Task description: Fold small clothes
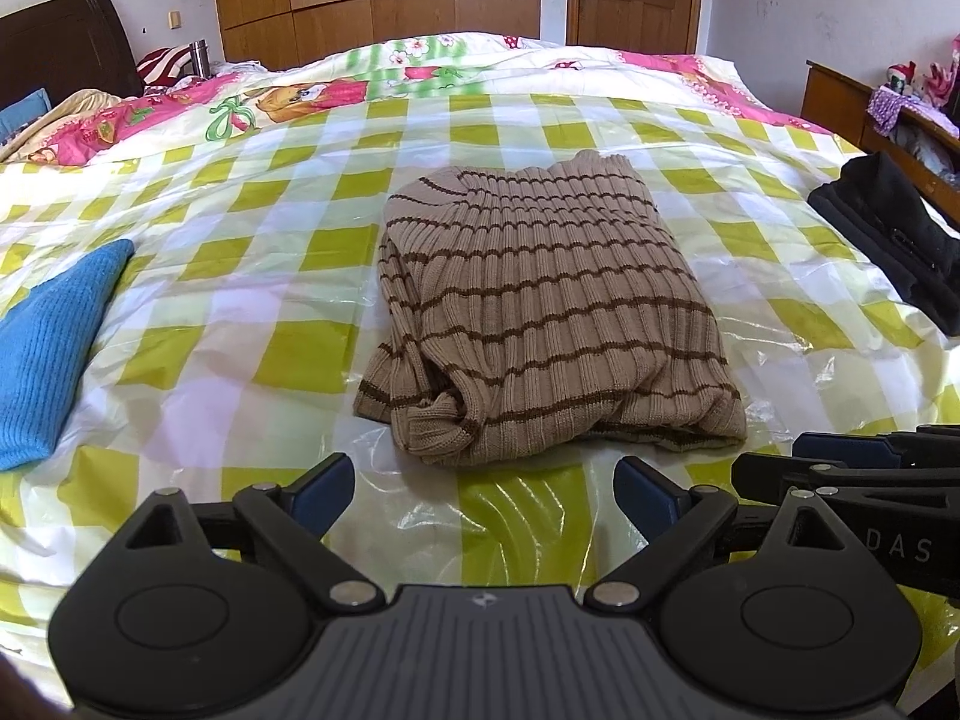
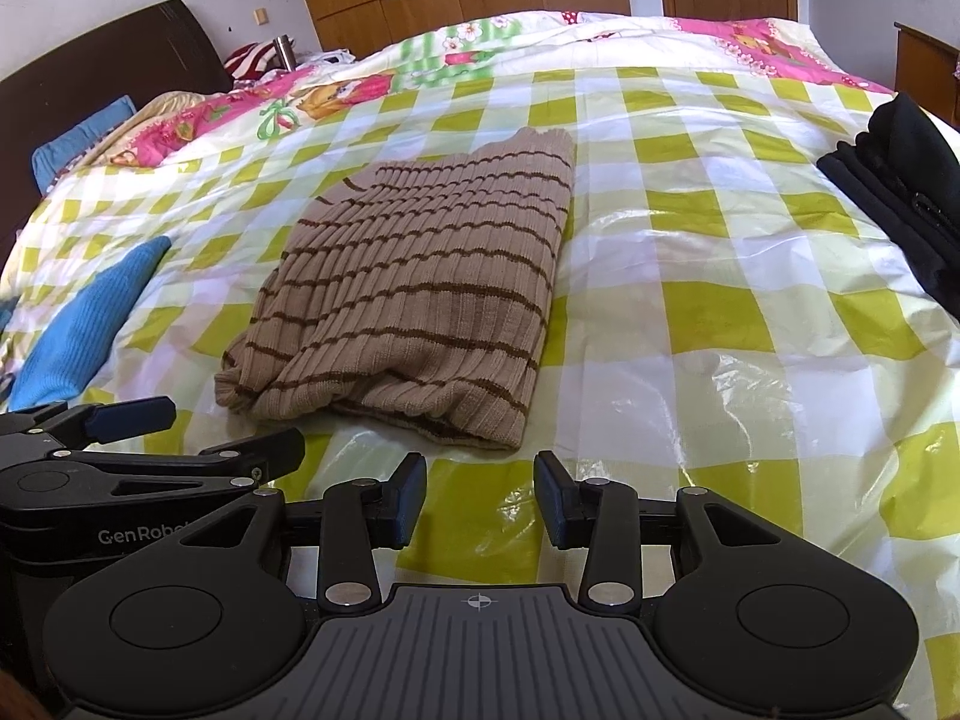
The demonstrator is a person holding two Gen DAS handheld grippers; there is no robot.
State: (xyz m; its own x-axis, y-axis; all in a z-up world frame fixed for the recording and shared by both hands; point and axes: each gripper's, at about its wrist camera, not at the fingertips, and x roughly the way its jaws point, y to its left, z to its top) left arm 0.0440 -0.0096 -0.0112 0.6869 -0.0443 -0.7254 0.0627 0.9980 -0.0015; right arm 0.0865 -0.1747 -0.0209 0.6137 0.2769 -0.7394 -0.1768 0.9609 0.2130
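Observation:
A beige ribbed sweater with thin brown stripes (image 1: 540,312) lies folded into a compact rectangle in the middle of the bed; the right wrist view shows the sweater (image 2: 414,294) left of centre. My left gripper (image 1: 483,495) hovers just short of its near edge, open wide with nothing between the blue pads. My right gripper (image 2: 480,501) sits beside it, a little to the right of the sweater's near corner, jaws partly apart and empty. Each gripper shows at the edge of the other's view.
The bed carries a glossy green-and-white checked plastic sheet (image 1: 252,360). A blue knitted garment (image 1: 48,348) lies at the left, a folded black garment (image 1: 894,252) at the right edge. A pink cartoon quilt (image 1: 288,96), dark headboard and wooden wardrobe stand beyond.

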